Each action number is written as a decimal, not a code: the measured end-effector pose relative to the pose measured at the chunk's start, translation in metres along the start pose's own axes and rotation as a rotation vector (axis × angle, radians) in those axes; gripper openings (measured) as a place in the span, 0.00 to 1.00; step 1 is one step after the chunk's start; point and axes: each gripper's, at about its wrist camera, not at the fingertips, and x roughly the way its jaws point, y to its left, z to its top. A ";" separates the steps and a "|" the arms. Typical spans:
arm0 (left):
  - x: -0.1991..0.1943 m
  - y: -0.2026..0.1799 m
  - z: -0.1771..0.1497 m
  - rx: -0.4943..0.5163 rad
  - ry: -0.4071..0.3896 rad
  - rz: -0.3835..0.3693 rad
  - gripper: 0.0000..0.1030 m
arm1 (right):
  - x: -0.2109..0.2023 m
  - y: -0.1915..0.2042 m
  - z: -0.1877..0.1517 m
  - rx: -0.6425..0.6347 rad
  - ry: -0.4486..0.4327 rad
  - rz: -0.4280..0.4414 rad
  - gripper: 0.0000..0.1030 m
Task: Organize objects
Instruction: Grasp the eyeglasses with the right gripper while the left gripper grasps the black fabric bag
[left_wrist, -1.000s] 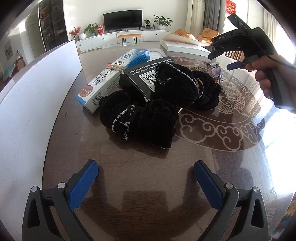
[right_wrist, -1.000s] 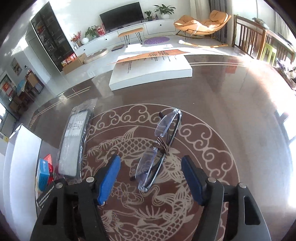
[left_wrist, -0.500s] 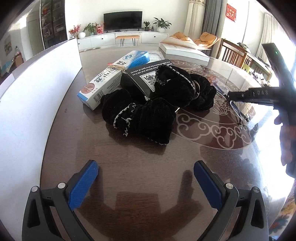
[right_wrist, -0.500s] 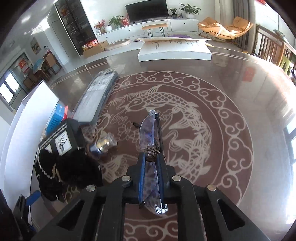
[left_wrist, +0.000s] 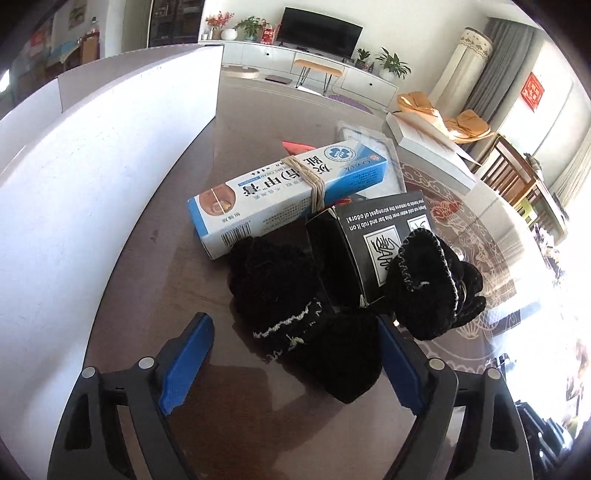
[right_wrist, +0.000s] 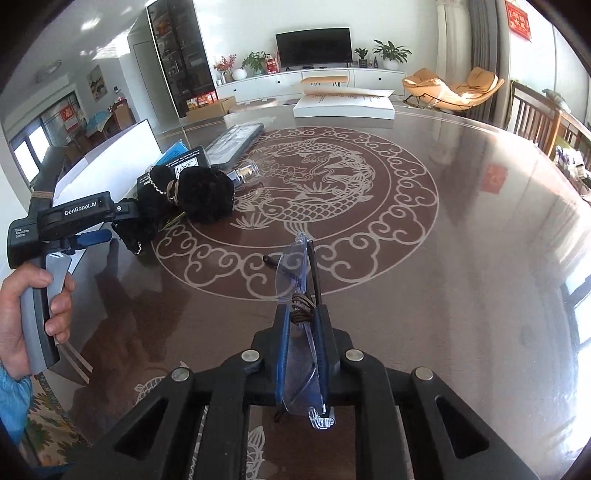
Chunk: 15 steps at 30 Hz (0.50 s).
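While folded glasses (right_wrist: 301, 295) are clamped in the right gripper (right_wrist: 301, 321) above the table (right_wrist: 461, 229), black gloves (left_wrist: 314, 325) and boxes (left_wrist: 284, 192) are left unsorted before the spread-open left gripper (left_wrist: 291, 362).

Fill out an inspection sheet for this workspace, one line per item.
Surface: dark glossy table with pale dragon motif.
Job's things: folded glasses clamped edge-on; black knit items piled beside black box and blue-white carton tied with string.
Clutter: plastic-wrapped flat pack; small clear bottle; white flat box.
Grippers: left gripper open near the knit pile; right gripper shut on the glasses.
Cables: nothing seen.
Surroundings: white board at left; living room with TV, chairs.
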 end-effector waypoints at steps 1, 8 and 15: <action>-0.003 0.001 -0.006 0.040 0.014 0.017 0.82 | -0.003 -0.002 -0.003 0.001 0.001 0.002 0.14; -0.034 0.014 -0.042 0.144 0.043 0.048 0.83 | -0.016 -0.011 -0.015 0.025 0.061 0.047 0.15; -0.013 0.002 0.007 0.092 0.024 0.043 0.88 | -0.008 0.001 0.006 -0.033 0.143 0.048 0.61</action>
